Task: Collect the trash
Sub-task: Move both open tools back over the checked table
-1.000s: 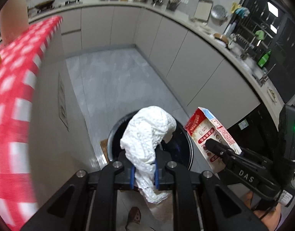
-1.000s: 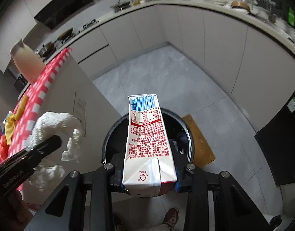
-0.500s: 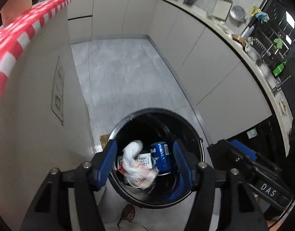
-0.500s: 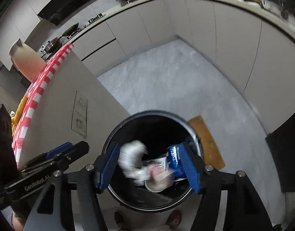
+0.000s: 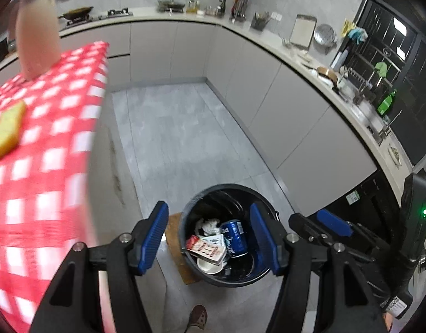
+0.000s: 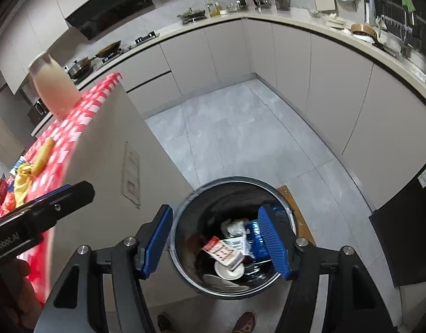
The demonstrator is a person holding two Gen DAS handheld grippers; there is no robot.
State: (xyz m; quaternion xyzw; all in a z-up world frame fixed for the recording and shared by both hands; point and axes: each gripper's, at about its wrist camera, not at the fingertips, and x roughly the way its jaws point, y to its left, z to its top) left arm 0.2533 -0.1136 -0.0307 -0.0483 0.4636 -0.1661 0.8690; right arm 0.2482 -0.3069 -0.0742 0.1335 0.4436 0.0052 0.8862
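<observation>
A black round trash bin [image 5: 190, 260] stands on the grey floor beside the table; it also shows in the right wrist view [image 6: 185, 266]. Inside lie a red and white milk carton [image 5: 206, 248], a blue can [image 5: 235, 237], crumpled white paper [image 5: 208, 224] and a white cup [image 5: 208, 266]. The carton [image 6: 225, 252] and paper [image 6: 233, 227] show in the right wrist view too. My left gripper [image 5: 208, 238] is open and empty above the bin. My right gripper [image 6: 217, 241] is open and empty above it.
A table with a red and white checked cloth [image 5: 46, 144] is at the left, with a yellow sponge [image 5: 7, 130] and a pale jug [image 5: 36, 30]. Grey cabinets [image 5: 282, 102] line the back and right. A brown mat [image 6: 296, 211] lies under the bin.
Both grippers opened and dropped the white paper and the milk carton into the bin. Both have since lifted higher above the bin, so the tabletop shows again.
</observation>
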